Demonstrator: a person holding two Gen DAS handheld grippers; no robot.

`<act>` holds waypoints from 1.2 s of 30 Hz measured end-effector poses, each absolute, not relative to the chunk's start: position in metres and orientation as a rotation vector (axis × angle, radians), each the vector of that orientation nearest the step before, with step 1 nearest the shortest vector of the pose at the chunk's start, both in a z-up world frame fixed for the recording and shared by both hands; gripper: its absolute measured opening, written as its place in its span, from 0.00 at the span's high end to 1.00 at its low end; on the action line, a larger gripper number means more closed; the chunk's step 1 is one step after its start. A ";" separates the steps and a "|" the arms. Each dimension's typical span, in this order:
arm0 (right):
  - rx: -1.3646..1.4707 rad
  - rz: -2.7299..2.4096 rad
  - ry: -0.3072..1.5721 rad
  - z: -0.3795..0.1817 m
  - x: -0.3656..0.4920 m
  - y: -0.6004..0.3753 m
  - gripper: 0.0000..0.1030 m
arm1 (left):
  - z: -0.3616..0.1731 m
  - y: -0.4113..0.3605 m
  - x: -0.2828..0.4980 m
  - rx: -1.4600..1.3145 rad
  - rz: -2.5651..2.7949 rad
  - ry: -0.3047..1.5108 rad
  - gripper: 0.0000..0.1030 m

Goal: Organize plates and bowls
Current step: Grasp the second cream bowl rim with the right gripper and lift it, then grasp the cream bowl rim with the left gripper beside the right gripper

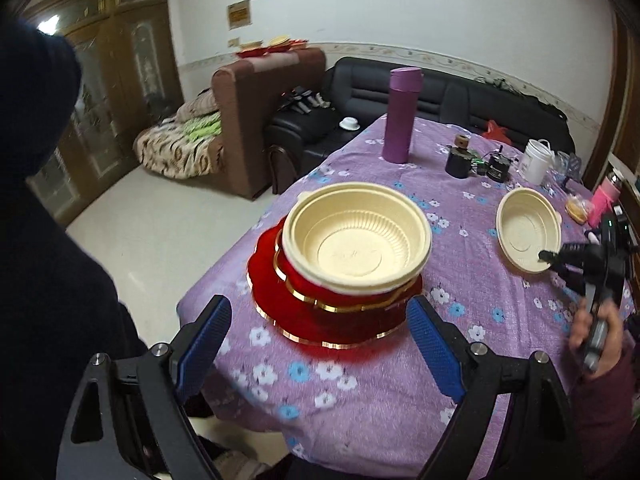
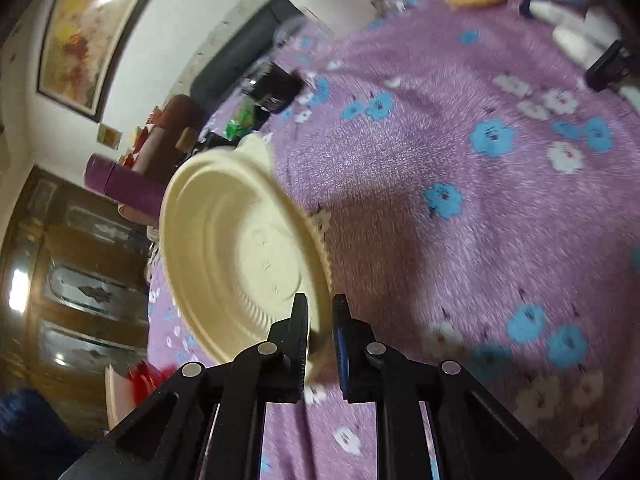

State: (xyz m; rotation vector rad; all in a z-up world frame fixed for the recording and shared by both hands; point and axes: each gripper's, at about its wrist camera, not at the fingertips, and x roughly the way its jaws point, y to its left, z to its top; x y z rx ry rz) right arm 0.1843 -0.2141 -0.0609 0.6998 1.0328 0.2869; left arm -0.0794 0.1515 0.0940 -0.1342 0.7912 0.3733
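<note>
Fingers of the right gripper (image 2: 320, 320) are closed on the near rim of a cream bowl (image 2: 240, 252), one finger inside the wall and one outside. In the right wrist view this bowl fills the centre left of the frame and is tilted, its far rim lifted off the cloth (image 2: 460, 200). In the left wrist view the same bowl (image 1: 526, 234) sits at the right, with the right gripper (image 1: 550, 260) at its lower rim and a hand (image 1: 596, 332) on the handle below.

Fingers of the left gripper (image 1: 320, 340) stand wide apart with nothing between the blue pads (image 1: 204, 352). They frame the stack at the frame centre without touching it.

Stack (bottom to top): a red plate (image 1: 280, 312) with a gold edge, a red bowl (image 1: 320, 284), a second cream bowl (image 1: 356, 236). It stands near the cloth's left edge.

A purple flask (image 1: 400, 116) stands upright behind the stack, upper centre
</note>
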 end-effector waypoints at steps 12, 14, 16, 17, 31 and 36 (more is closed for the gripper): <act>0.595 0.330 1.005 -0.061 0.161 -0.211 0.86 | 0.111 0.111 -0.104 -0.141 0.381 0.793 0.14; 0.575 0.328 0.996 -0.058 0.158 -0.210 0.86 | 0.110 0.109 -0.105 -0.138 0.377 0.793 0.14; 0.573 0.331 0.994 -0.057 0.159 -0.209 0.86 | 0.107 0.109 -0.102 -0.145 0.368 0.800 0.14; 0.574 0.331 0.994 -0.056 0.159 -0.209 0.86 | 0.105 0.109 -0.100 -0.151 0.362 0.805 0.14; 0.456 0.232 0.857 -0.027 0.125 -0.216 0.48 | 0.032 0.041 0.022 -0.190 0.019 1.007 0.14; 0.523 0.190 0.846 -0.029 0.133 -0.242 0.48 | 0.026 0.023 0.070 -0.204 -0.012 1.011 0.14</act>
